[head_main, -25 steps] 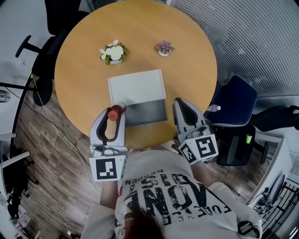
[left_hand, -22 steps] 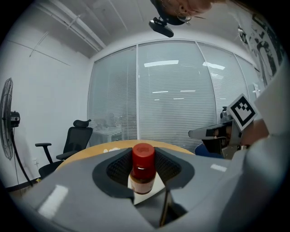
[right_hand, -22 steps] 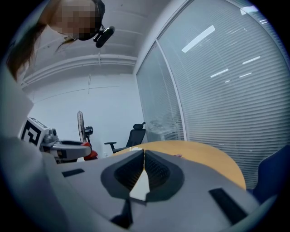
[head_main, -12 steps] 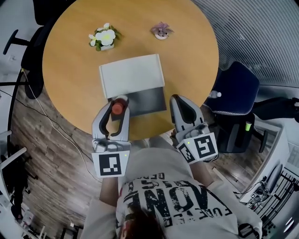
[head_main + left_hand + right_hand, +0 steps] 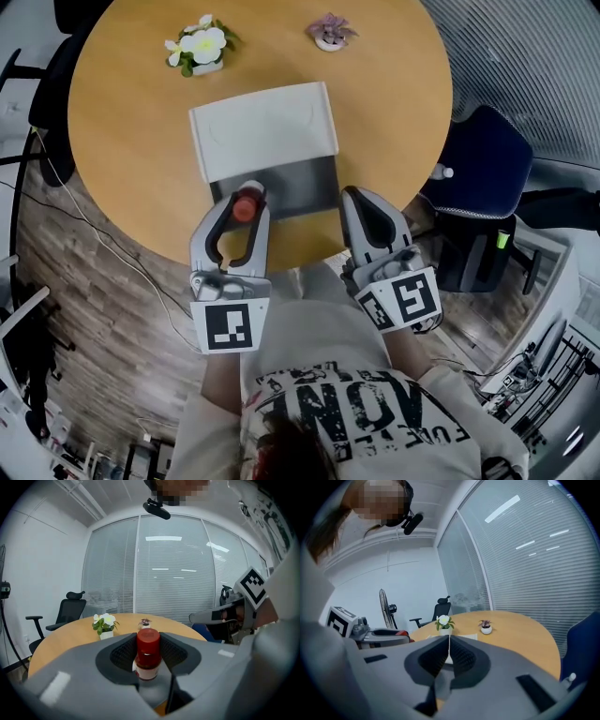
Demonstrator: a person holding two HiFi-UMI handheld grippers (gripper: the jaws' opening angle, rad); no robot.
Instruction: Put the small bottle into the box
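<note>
A small bottle [image 5: 246, 206] [image 5: 148, 656] with a red cap stands upright between the jaws of my left gripper [image 5: 242, 210] [image 5: 149, 657], which is shut on it. It hangs at the near left corner of the open box [image 5: 283, 187], whose white lid [image 5: 263, 129] lies folded back on the round wooden table [image 5: 122, 141]. My right gripper [image 5: 364, 208] [image 5: 446, 656] hovers by the box's near right corner, its jaws pressed together with nothing between them.
A pot of white flowers [image 5: 197, 47] [image 5: 104, 624] and a small pink plant pot [image 5: 329, 32] [image 5: 485, 627] stand at the table's far side. A blue chair [image 5: 478, 159] is at the right, a black office chair [image 5: 65, 613] at the far left.
The left gripper has carried the bottle forward and to the right, from beside the box to its near left corner. The right gripper has kept its place.
</note>
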